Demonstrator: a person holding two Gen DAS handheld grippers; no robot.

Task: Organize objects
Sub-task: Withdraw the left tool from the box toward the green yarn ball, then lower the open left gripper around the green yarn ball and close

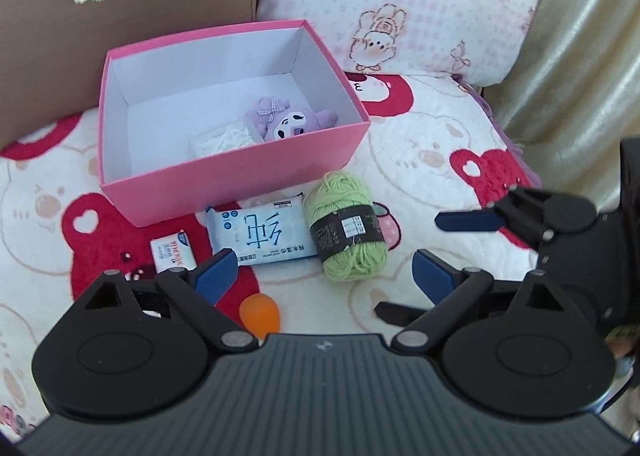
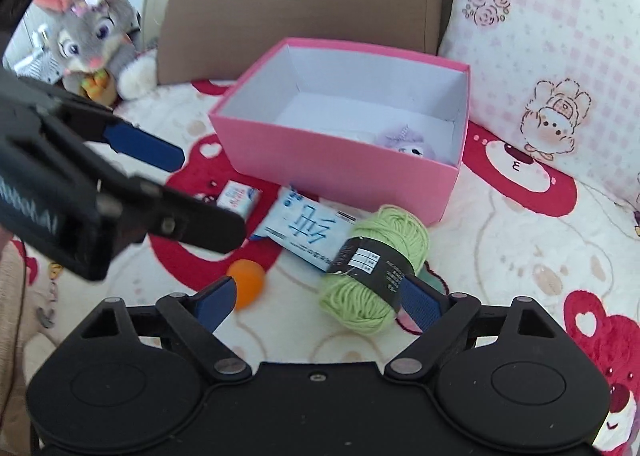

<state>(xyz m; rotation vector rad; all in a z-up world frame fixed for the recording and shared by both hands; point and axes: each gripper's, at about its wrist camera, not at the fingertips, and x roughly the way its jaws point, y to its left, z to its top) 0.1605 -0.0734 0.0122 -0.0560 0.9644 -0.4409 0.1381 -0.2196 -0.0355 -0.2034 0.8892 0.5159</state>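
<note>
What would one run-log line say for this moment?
left gripper: open, empty | right gripper: open, empty | pink box: purple plush inside | green yarn: outside

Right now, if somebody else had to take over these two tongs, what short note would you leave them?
Left tongs: open, holding nothing, hovering above the orange ball.
Right tongs: open, holding nothing, with the green yarn partly between the fingers.
Pink box sits on the blanket, open. Done: a purple plush and a white bundle lie inside.
Left: the yarn, the blue wipes pack, the small white packet and the ball lie in front of the box.
</note>
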